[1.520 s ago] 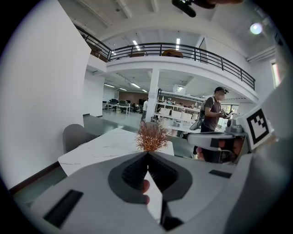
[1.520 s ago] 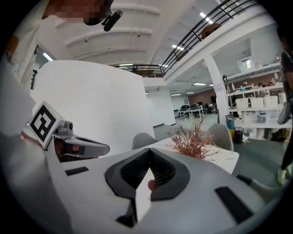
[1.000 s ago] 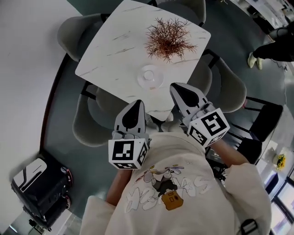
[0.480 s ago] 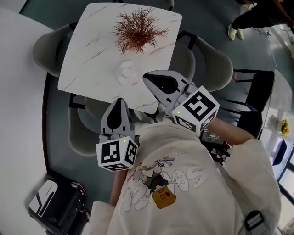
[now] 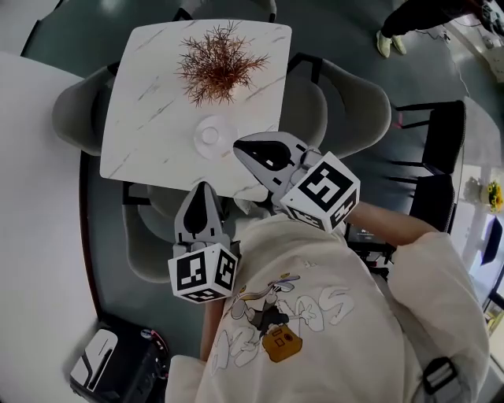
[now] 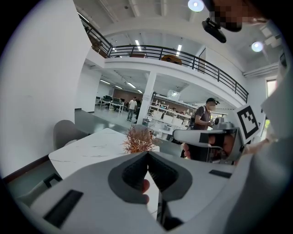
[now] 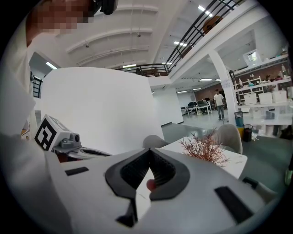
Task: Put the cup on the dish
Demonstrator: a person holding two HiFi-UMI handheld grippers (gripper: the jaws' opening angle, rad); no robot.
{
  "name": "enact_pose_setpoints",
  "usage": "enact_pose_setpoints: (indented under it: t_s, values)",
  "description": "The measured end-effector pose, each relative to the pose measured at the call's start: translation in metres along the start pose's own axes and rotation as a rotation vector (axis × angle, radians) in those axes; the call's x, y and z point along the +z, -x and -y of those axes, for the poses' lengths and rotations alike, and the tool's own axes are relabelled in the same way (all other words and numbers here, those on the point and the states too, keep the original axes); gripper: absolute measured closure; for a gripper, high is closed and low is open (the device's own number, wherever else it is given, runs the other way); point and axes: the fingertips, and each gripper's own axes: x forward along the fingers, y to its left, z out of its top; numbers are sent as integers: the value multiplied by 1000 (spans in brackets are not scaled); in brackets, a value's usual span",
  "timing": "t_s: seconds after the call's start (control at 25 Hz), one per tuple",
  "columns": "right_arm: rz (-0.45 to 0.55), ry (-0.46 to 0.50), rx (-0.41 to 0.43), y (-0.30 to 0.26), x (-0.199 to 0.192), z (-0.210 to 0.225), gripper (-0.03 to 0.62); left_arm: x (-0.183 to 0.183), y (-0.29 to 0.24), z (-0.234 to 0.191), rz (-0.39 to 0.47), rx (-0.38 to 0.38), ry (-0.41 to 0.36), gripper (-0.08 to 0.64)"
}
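A round clear glass dish lies on the white marble table, in front of a reddish dried plant. A small round shape sits at the dish's middle; I cannot tell whether it is the cup. My right gripper hangs over the table's near edge, just right of the dish, jaws shut and empty. My left gripper is lower, short of the table's edge, also shut with nothing in it. Neither gripper view shows the dish.
Grey chairs stand at the table's left, right and near side. A black chair is further right. A black case sits on the floor at bottom left. A person stands at top right.
The view has swung, so the table sits further left and higher. My right gripper has moved left toward the dish; my left gripper has stayed near the body. Both stayed shut.
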Motion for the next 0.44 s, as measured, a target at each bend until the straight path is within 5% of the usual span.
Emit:
enact_pose_setpoints:
  t_s: [0.44]
  values:
    - [-1,9,23,1,-4,-10,600,-6,8,-1,-3,11,9,555]
